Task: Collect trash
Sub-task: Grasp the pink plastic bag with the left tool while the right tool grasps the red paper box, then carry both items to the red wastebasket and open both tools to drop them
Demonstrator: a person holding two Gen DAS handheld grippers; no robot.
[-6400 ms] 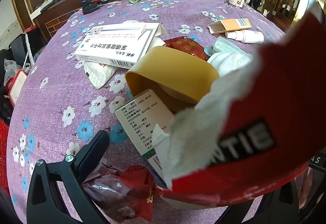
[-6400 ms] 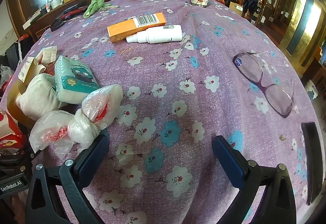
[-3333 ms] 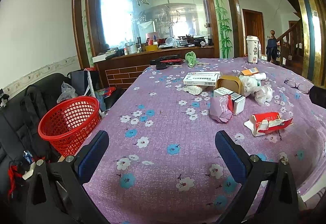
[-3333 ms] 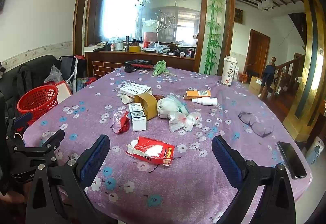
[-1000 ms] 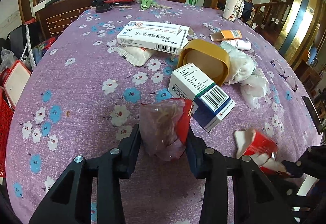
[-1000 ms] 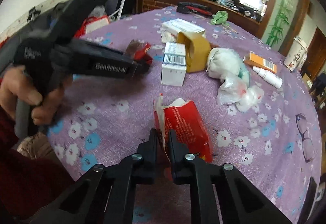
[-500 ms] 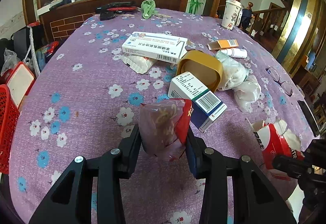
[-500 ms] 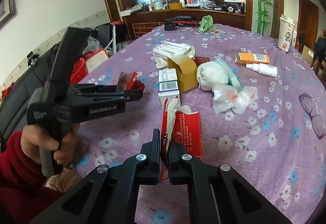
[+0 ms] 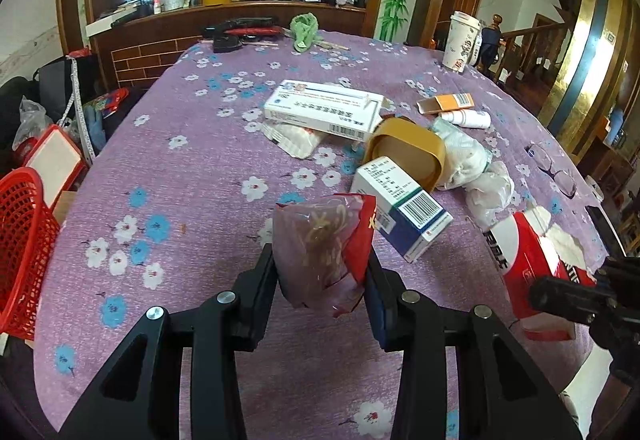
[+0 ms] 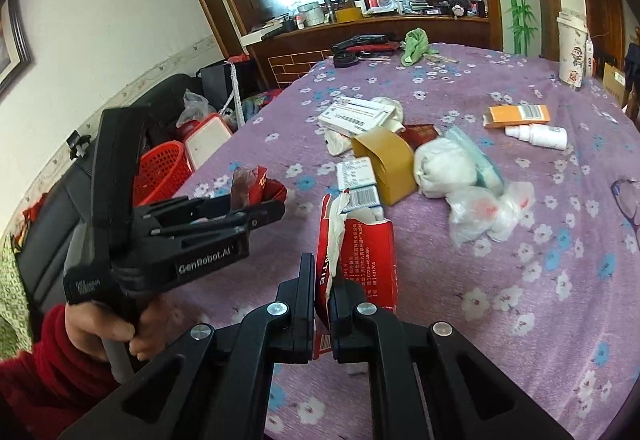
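Above the flowered table point(image 9: 192, 176), the left claw point(image 9: 320, 272) is gripping a crumpled snack wrapper point(image 9: 324, 244) while the right claw point(image 10: 323, 294) is pinching a torn red carton point(image 10: 360, 252).

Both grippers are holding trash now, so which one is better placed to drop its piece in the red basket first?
Left, probably. The left gripper holds the snack wrapper on the side of the table nearest the red basket. The right gripper, shut on the torn red box, sits farther from it.

"genrobot.ai" on left tool point(image 10: 256, 218) body, "0728-4549066" and "431705" on red carton point(image 10: 370, 256)
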